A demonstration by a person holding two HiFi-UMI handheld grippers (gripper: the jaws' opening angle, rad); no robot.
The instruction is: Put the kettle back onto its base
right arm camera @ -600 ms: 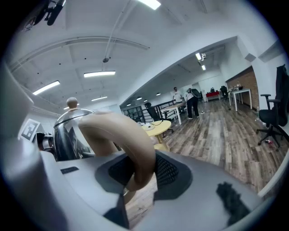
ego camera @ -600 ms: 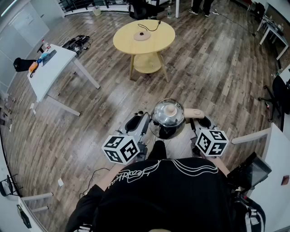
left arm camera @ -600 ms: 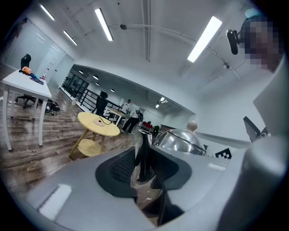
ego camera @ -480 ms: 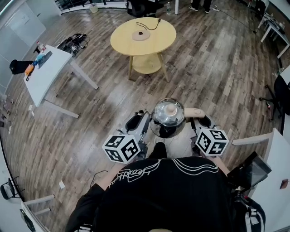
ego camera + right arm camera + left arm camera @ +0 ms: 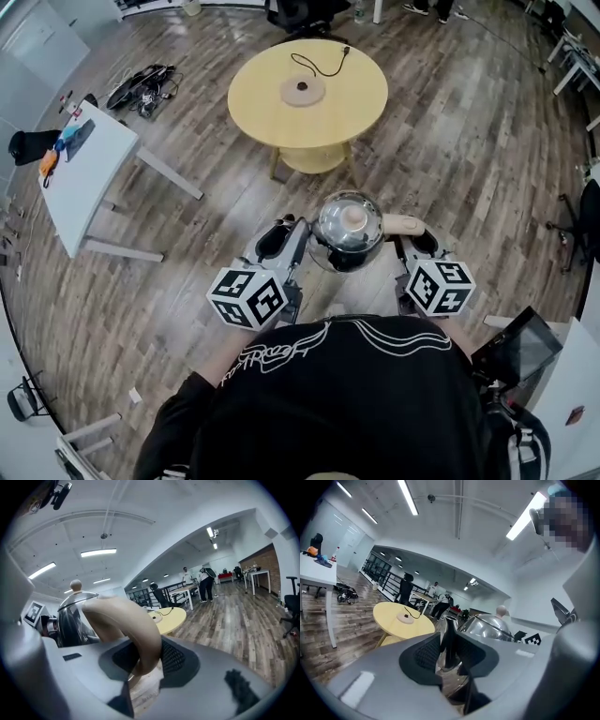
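Note:
A shiny steel kettle [image 5: 349, 225] with a beige lid knob hangs in the air in front of me, held from both sides. My left gripper [image 5: 292, 246] is shut on its thin spout [image 5: 449, 639], which stands between the black pads. My right gripper [image 5: 412, 242] is shut on the beige curved handle [image 5: 136, 625]. The kettle's round base [image 5: 303, 91], with a black cord, lies on the round yellow table [image 5: 262, 103] ahead. That table also shows in the left gripper view [image 5: 391, 620] and the right gripper view [image 5: 172, 616].
A white desk [image 5: 89, 159] with small items stands at the left, and a pile of cables [image 5: 141, 84] lies on the wooden floor behind it. A dark screen [image 5: 520, 347] is at my lower right. Several people stand far back [image 5: 206, 581].
The yellow table and its base have come nearer and now sit larger in the head view. The kettle stays gripped the same way between both grippers.

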